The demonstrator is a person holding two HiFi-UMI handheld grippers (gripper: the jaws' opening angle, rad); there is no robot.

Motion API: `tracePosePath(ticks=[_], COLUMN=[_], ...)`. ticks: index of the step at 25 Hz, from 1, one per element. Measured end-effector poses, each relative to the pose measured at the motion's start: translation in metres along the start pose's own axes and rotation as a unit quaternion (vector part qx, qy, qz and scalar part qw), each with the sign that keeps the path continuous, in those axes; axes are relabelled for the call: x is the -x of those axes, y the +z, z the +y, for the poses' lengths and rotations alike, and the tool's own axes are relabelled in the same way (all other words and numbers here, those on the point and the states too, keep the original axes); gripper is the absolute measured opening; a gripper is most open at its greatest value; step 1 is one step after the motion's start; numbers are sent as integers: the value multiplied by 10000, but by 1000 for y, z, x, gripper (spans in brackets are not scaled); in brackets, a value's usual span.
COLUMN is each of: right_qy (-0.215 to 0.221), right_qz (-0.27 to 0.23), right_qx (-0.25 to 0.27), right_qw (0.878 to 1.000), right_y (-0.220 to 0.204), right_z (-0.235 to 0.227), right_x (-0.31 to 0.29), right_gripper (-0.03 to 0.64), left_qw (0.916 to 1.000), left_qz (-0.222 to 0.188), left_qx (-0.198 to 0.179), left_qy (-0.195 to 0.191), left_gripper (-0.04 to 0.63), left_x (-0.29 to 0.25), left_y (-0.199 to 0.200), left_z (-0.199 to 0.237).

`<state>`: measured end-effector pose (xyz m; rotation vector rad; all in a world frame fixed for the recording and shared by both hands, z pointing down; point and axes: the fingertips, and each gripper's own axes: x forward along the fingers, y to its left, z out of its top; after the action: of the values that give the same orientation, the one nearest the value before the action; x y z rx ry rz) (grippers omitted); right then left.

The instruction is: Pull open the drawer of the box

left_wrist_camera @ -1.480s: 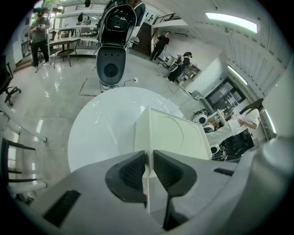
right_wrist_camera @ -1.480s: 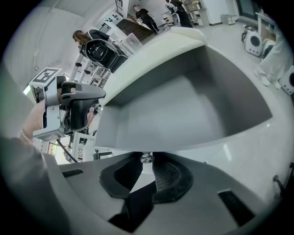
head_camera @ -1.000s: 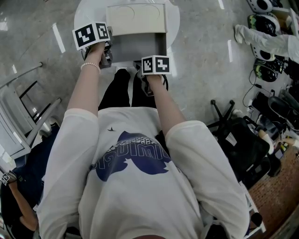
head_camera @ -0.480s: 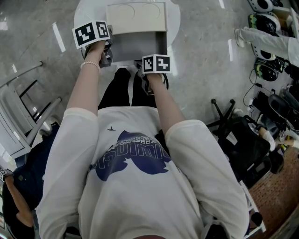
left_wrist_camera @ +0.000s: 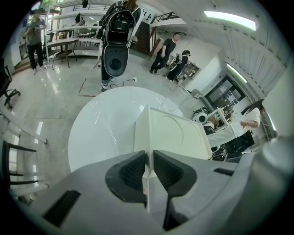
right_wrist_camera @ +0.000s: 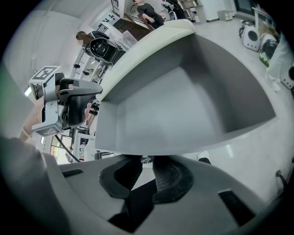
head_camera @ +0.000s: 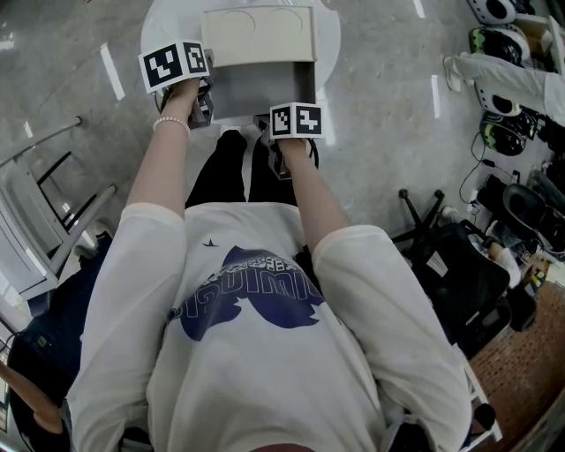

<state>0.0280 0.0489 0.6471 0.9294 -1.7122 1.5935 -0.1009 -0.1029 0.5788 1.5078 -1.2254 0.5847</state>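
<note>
A cream box [head_camera: 256, 35] stands on a round white table [head_camera: 168, 22]. Its grey drawer [head_camera: 260, 88] is drawn out toward me and holds nothing. In the left gripper view my left gripper [left_wrist_camera: 148, 167] is shut on the thin cream edge of the box [left_wrist_camera: 170, 133] at its left corner. In the head view the left gripper [head_camera: 205, 106] sits beside the drawer's left side. My right gripper [right_wrist_camera: 146, 164] is shut on a small metal knob [right_wrist_camera: 147, 159] under the front wall of the drawer [right_wrist_camera: 183, 105]. From the head the right gripper [head_camera: 267, 125] meets the drawer's front edge.
The table [left_wrist_camera: 105, 124] stands on a glossy grey floor. A metal chair frame [head_camera: 53, 203] is at my left, a black office chair [head_camera: 450, 256] and helmets [head_camera: 499, 79] at my right. People stand far off across the room [left_wrist_camera: 163, 50].
</note>
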Motion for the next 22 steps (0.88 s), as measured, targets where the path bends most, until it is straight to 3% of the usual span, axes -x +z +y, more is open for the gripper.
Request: tracePosePath(ticks=[4,9,14,18,20,22], right_qy=[183,668,1346,1557,1512,1573], right_qz=[-14,167,149,-647,-1297,-2035], right_qx=[-264,-603,-1134,-1145,-1019,-875], right_qw=[9995,9958,9843,9790,9747,9624], right_y=[0,-12,-5,35,67,105], right_z=[-2,-5,-24,-36,-39,-34], right_x=[1,20,70,133,167,202], right_gripper=[71,140,140,140,140,138], left_qw=[10000,10000,9998,9993,9977,9937], left_qz=[-16,-58,-137,-345,-662,-1114], left_qx=[3,-11,-82,-131,-122,-113], left_qy=[23,-14,-98,-102,-46,17], left_gripper=[63,63,66,91,91,91], left_x=[-2,0,-1,12,29,53], left_y=[0,-2,-2,1,7,19], left_z=[0,1,-3,-1,0,1])
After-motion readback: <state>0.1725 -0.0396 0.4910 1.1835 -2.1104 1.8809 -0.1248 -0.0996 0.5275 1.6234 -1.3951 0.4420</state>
